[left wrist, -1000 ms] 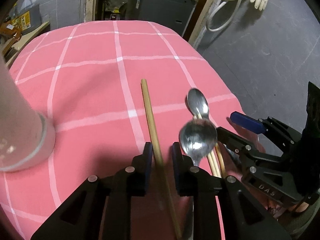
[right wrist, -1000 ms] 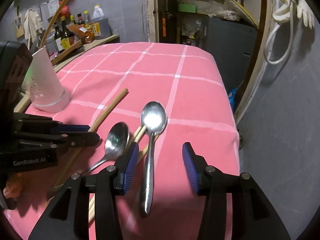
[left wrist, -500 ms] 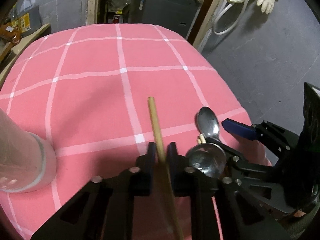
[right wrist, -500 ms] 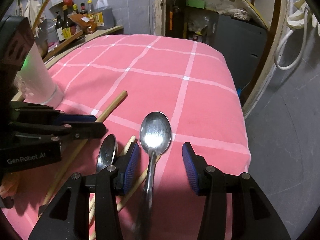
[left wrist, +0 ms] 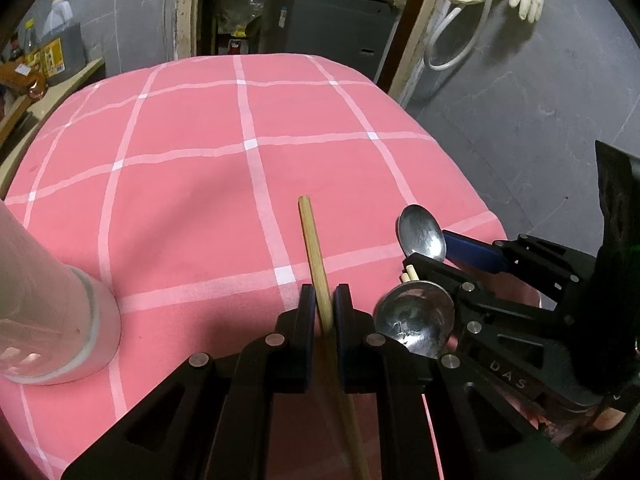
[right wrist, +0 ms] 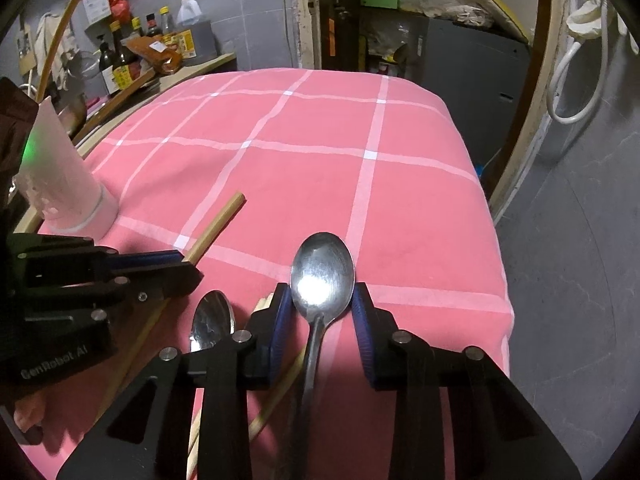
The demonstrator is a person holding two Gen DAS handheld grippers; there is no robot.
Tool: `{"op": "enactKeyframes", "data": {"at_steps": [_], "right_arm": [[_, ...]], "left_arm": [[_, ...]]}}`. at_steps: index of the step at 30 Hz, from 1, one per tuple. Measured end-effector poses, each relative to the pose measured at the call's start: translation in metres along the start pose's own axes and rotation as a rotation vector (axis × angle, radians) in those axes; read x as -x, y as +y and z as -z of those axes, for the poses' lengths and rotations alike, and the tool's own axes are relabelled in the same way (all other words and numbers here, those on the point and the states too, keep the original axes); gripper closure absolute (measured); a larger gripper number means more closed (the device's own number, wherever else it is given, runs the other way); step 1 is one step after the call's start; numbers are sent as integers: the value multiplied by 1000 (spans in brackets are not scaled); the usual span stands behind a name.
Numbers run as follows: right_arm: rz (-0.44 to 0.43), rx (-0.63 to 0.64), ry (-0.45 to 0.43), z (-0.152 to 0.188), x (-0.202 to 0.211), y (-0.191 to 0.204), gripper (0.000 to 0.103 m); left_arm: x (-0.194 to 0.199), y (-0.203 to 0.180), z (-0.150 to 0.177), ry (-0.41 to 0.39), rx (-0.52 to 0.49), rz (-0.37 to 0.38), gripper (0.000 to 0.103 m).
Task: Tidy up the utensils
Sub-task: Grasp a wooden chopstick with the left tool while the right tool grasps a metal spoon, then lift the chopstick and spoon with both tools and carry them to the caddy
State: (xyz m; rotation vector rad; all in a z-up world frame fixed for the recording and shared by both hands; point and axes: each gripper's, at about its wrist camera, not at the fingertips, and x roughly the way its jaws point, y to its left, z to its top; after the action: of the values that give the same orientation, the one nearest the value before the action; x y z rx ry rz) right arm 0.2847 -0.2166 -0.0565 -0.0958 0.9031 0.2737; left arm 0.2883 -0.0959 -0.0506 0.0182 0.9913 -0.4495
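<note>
Our left gripper (left wrist: 323,312) has its fingers clamped on the long pale wooden chopstick (left wrist: 311,236), light, stiff and easy to pinch mid-shaft. Our right gripper (right wrist: 320,320) is closing, its blue-padded fingers (right wrist: 280,320) flanking the shiny steel spoon (right wrist: 322,276) at the bowl's base (slippery metal; the neck seems the surer hold). Both utensils lie on the pink checked tabletop (right wrist: 320,184), near the white cylindrical holder (right wrist: 72,196).
</note>
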Motion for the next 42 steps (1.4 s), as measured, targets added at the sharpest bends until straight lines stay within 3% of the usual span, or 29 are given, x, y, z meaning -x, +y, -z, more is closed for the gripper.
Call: {"op": "enactKeyframes", "data": {"at_steps": [8,14,16,21,27,31,37,42], "right_arm": [[23,15,-107,8,27,8,75],[81,65,-304,22,69,26,76],[100,76,-359,27,81,31,99],[102,64,-425,32,94,33,99],[81,34,-325,25,78,24,98],[61,-12,-232,23,63,11,66],[22,16,-94,21,37,6,65],[-4,54,-38,17,22,11,65]], "left_arm": [[14,2,9,-52,15,31,98],[54,-2,23,-227,-19,58,98],[68,-4,29,-301,-33,71,98],[90,-11,39,-402,-54,72,98],[73,-6,39,-288,-16,44,98],[62,1,35,-218,23,29,98],[39,16,34,-82,73,-6,98],[36,19,36,-38,71,2,98]]}}
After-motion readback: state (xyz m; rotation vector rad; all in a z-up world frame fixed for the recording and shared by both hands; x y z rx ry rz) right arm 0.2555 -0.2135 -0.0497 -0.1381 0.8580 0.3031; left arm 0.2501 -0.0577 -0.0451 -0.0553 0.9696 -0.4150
